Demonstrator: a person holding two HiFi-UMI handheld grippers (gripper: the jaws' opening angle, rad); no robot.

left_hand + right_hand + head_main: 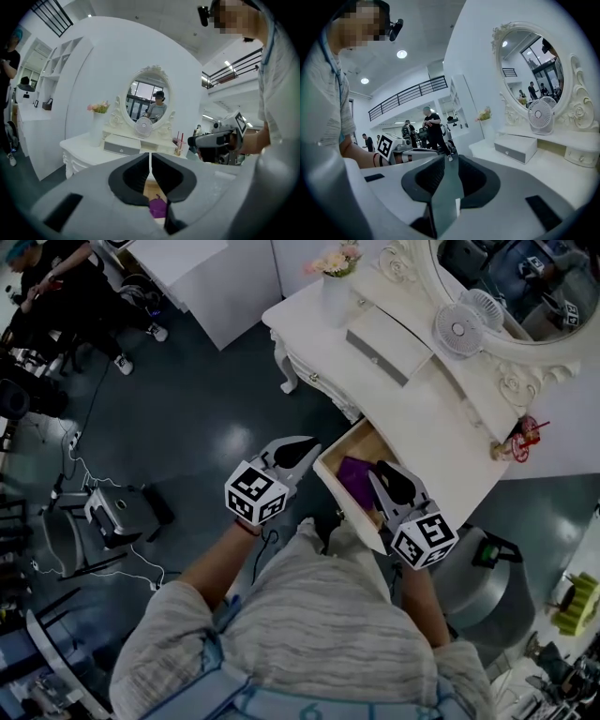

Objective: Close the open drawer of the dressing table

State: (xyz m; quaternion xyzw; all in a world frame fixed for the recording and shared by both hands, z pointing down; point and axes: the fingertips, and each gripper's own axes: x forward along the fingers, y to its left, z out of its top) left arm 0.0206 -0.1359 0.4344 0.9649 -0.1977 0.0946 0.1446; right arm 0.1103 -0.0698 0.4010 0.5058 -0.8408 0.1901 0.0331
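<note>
The white dressing table [427, 413] stands at upper right in the head view, its wooden drawer [330, 480] pulled out toward me. A purple item [355, 478] lies inside it. My left gripper [306, 448] hovers just left of the drawer's front corner, jaws shut with nothing between them. In the left gripper view [150, 158] the purple item [158, 206] shows below the shut jaws. My right gripper [379, 469] hangs above the drawer's right part, and in its own view [451, 161] a narrow gap shows between the pads, empty.
On the tabletop stand a vase of flowers [336, 289], a small drawer box [388, 344], a small fan [459, 331] and an oval mirror [525, 296]. A grey stool [487, 589] sits at lower right. Cables and a box [114, 514] lie on the floor left; people [56, 287] stand far left.
</note>
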